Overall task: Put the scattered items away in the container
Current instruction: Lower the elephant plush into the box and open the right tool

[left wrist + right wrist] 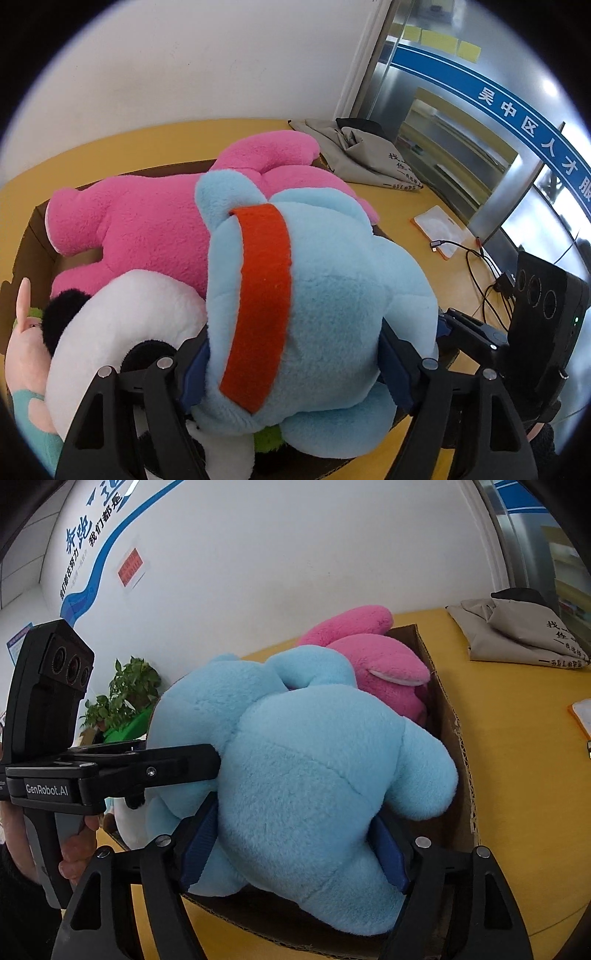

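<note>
A big light-blue plush toy (325, 295) with an orange-red band lies on top of the toys in the brown cardboard box (31, 236). My left gripper (291, 373) is shut on its head end. My right gripper (295, 853) is shut on its body (314, 775), over the box (447, 709). A pink plush (147, 221) lies deeper in the box and shows in the right wrist view (373, 653). A white and black panda plush (122, 317) sits under the blue one. The left gripper body (55, 738) shows in the right wrist view.
The box stands on a yellow table (517, 775). A folded grey cloth bag (369, 155) lies at the back right, and also shows in the right wrist view (517, 635). An orange-edged white pad (439, 229) with black cables (480, 266) lies to the right. A potted plant (125, 698) stands left.
</note>
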`<action>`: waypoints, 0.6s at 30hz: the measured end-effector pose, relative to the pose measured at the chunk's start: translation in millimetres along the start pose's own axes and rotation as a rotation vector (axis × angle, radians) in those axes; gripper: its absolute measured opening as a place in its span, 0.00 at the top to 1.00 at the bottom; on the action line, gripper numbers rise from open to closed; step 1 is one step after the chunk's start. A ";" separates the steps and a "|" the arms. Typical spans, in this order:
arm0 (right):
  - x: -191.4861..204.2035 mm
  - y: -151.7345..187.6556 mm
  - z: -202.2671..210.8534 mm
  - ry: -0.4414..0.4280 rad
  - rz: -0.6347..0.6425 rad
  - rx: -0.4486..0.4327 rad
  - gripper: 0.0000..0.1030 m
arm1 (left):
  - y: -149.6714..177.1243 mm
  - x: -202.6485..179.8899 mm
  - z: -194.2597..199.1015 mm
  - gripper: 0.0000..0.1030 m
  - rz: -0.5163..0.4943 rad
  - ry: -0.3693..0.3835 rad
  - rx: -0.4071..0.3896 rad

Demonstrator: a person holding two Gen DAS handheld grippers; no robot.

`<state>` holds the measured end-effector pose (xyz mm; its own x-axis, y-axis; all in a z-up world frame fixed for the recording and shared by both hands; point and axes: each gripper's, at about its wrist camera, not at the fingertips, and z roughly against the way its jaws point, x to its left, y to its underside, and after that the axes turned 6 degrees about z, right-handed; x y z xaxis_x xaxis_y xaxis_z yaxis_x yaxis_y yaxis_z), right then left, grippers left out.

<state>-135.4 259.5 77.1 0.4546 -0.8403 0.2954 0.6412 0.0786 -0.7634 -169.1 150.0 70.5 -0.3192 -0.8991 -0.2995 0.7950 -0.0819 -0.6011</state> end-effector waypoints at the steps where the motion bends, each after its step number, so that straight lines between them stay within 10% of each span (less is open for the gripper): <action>1: 2.4 0.7 4.5 0.018 0.008 0.009 0.14 | 2.6 0.6 3.3 0.24 -0.006 0.006 0.000; 8: -2.5 -15.0 66.4 0.024 0.006 -0.127 0.12 | 14.9 -15.3 -0.3 0.23 -0.097 -0.070 0.001; 15: -7.8 -2.5 16.3 0.094 -0.005 0.038 0.59 | 25.9 -10.4 26.7 0.23 -0.054 -0.025 -0.056; 18: -9.0 5.2 5.4 0.117 -0.014 0.062 0.59 | 38.6 3.6 59.2 0.23 -0.004 0.029 -0.105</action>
<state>-132.9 270.5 73.6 0.3725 -0.8980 0.2340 0.6856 0.0964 -0.7216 -109.0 118.2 90.1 -0.3382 -0.8861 -0.3170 0.7358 -0.0389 -0.6761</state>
